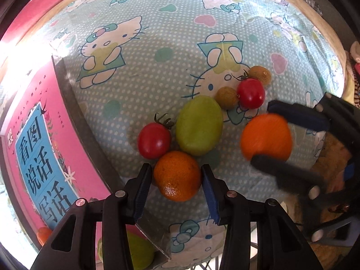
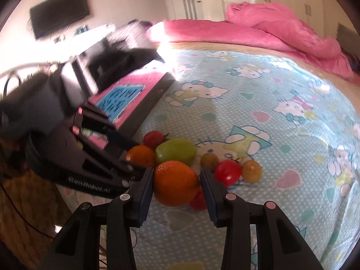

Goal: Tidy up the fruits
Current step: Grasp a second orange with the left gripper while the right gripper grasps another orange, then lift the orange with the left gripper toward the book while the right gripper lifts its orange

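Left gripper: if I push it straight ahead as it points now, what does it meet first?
The orange already sitting between the open left gripper fingers; just beyond it lie the green fruit and a red tomato.

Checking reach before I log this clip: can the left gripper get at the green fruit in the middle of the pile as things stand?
Probably not directly. The left gripper has an orange between its fingers, and that orange lies right in front of the green fruit, touching it, with a cherry tomato against its left side.

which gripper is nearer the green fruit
Left. The left gripper straddles an orange touching the green fruit; the right gripper straddles another orange off to its side, slightly apart.
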### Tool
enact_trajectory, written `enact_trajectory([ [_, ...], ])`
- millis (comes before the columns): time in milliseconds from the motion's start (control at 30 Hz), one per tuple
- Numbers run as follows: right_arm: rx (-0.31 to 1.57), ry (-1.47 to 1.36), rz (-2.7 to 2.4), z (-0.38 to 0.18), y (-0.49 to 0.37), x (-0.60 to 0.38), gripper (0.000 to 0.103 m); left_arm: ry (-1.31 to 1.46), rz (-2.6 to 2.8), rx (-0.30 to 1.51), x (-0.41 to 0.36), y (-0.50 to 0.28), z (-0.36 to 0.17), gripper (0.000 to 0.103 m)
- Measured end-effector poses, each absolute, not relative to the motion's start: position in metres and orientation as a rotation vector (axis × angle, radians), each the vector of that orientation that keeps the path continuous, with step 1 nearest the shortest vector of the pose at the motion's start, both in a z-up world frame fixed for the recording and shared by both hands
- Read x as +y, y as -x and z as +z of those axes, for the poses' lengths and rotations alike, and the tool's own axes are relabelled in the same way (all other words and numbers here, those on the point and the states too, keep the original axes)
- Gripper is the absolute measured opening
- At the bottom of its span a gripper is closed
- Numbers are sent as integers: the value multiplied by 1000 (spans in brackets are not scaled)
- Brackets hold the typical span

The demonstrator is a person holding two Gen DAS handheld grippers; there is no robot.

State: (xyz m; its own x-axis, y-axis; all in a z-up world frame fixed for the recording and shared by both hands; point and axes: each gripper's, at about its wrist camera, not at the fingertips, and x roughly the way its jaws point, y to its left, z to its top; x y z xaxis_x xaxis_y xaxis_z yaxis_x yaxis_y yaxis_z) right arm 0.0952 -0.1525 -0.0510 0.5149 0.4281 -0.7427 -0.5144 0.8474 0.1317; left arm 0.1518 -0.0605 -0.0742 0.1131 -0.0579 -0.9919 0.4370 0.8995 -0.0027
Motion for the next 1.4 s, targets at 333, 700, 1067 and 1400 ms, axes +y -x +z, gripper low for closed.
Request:
enact_trajectory([
  [333,892,-111,522,-50,-111,-188,42,-337,-308,1339,-76,-136,-75,42],
  [700,871,-233,467,-46,-118,-212,42,-194,-277,1234,-50,-109,-37,42],
  [1067,834,-192,491,-39,-111,-200,42,-69,-250,1205,-2,-97,-21,42],
  [1400,869,-86,587,-47,-98,-165,42,16,-195,1163,36,-89,-5,42],
])
